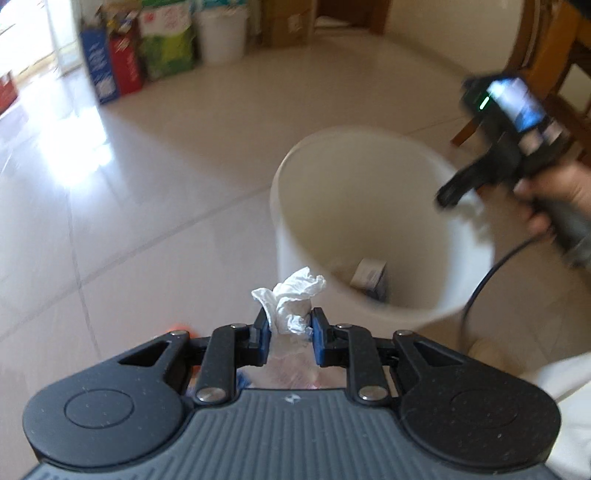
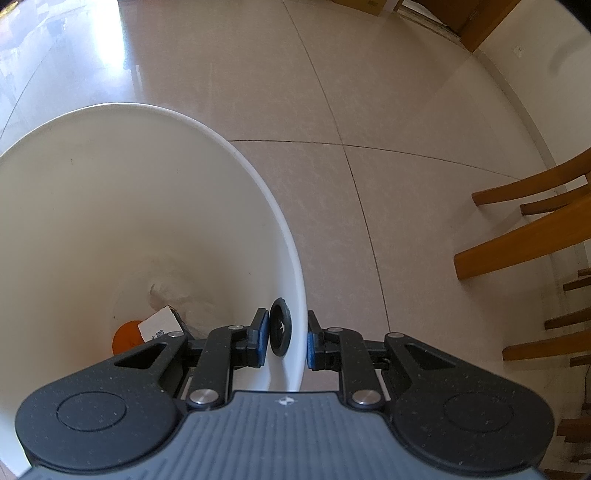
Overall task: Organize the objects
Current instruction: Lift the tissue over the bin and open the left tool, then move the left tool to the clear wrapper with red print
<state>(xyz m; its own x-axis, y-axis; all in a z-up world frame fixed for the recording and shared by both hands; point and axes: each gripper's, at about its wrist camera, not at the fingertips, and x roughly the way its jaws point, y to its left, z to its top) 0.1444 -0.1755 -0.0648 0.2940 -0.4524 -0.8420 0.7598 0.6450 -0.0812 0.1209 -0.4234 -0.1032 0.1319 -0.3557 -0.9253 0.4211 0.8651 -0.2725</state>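
Observation:
My left gripper (image 1: 288, 326) is shut on a crumpled white tissue (image 1: 293, 297), held above the floor just left of the white bucket (image 1: 369, 166). The bucket is tilted toward me. My right gripper (image 1: 458, 188) holds its right rim; in the right wrist view the right gripper (image 2: 286, 338) is shut on the bucket wall (image 2: 291, 280), one finger inside by a black round fitting (image 2: 280, 328). Inside the bucket lie a small box (image 2: 160, 323), an orange round thing (image 2: 125, 336) and crumpled clear plastic (image 2: 173, 291). The box shows in the left wrist view too (image 1: 369, 277).
Pale tiled floor (image 2: 369, 92) all around. Coloured cartons and bags (image 1: 140, 55) and a white pail (image 1: 221, 33) stand along the far wall. Wooden chair legs (image 2: 528, 236) are to the right of the bucket. A small orange thing (image 1: 177, 326) lies on the floor under my left gripper.

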